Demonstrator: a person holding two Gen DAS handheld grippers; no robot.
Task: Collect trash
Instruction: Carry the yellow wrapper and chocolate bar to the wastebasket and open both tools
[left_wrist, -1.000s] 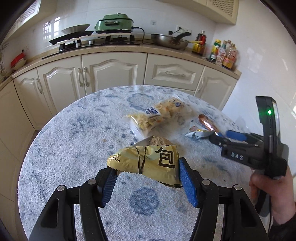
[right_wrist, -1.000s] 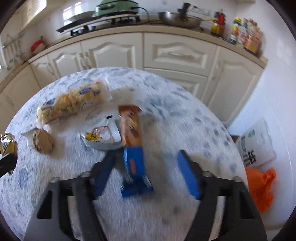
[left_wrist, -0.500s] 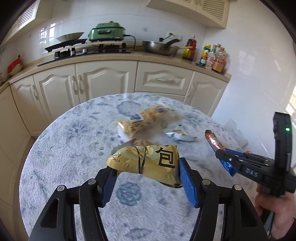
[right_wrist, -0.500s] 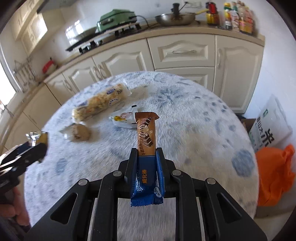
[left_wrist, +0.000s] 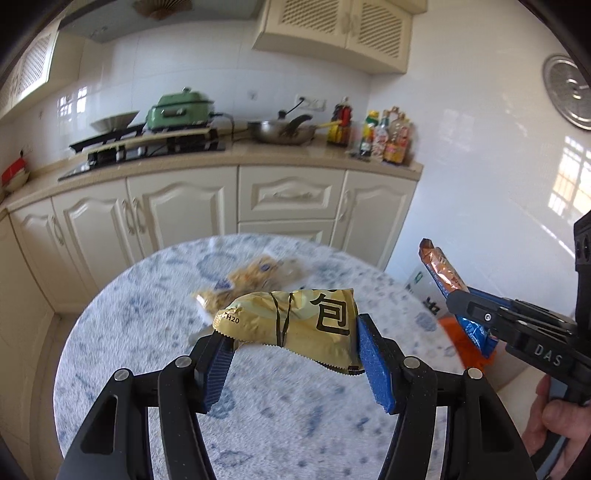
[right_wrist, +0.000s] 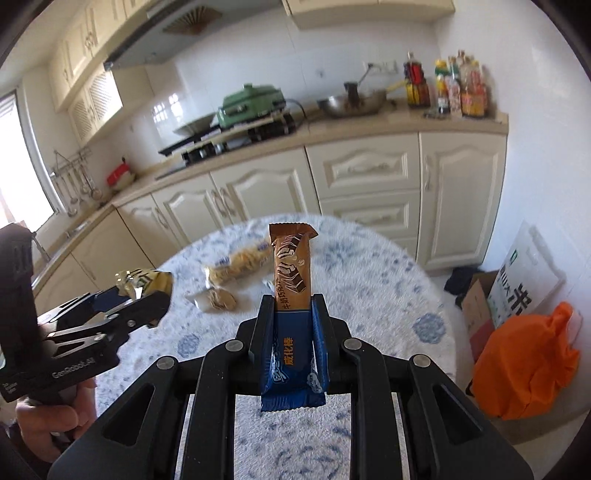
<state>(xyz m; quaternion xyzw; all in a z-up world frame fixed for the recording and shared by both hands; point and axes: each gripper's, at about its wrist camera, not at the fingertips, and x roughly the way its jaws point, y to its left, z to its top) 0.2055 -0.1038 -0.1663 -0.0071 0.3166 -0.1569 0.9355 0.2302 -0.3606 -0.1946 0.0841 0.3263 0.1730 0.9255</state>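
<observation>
My left gripper (left_wrist: 293, 354) is shut on a gold snack bag (left_wrist: 295, 321) and holds it above the round table (left_wrist: 147, 332). It also shows at the left of the right wrist view (right_wrist: 144, 291). My right gripper (right_wrist: 293, 317) is shut on a brown and blue wafer bar wrapper (right_wrist: 291, 280), upright and raised above the table; the bar also shows in the left wrist view (left_wrist: 441, 273). On the table lie a clear bag of yellow snacks (right_wrist: 240, 262) and a small clear packet with a brown lump (right_wrist: 218, 299).
An orange bag (right_wrist: 524, 358), a cardboard box (right_wrist: 476, 302) and a white sack (right_wrist: 524, 280) sit on the floor to the right of the table. Cream cabinets (left_wrist: 184, 214) and a counter with a stove, a pan and bottles stand behind.
My right gripper shut on the wafer bar and lifted it off the table. Both grippers rose and tilted up with their items, so more of the kitchen wall shows.
</observation>
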